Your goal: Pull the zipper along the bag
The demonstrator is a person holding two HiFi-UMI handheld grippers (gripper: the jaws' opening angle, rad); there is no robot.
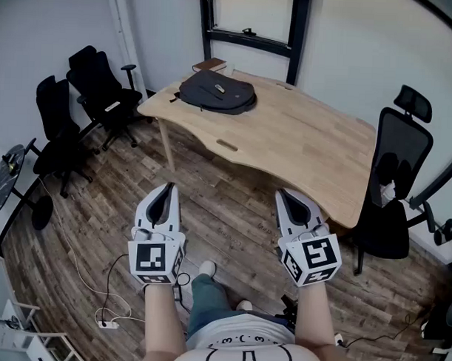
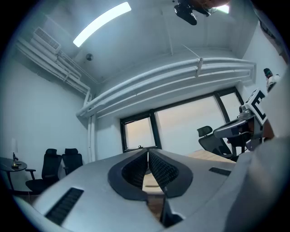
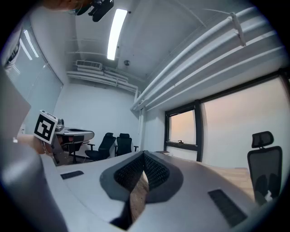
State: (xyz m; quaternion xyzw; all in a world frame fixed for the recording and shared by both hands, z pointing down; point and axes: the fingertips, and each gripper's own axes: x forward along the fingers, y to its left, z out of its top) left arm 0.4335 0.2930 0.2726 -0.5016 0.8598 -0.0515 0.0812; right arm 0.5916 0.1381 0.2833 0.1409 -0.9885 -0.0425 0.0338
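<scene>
Now we hold our left claw (image 1: 169, 189) and right claw (image 1: 284, 194) closed, empty. Far off, a dark grey fabric bag (image 1: 218, 92) lies on the pale wooden counter (image 1: 308, 146).

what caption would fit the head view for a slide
Both shut and empty, the left gripper and right gripper point at a wooden table with a dark bag on it.

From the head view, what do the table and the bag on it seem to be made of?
The table looks like pale wood or veneer, matte: faint grain shows. The bag seems dark grey fabric, dull and slumped flat.
</scene>
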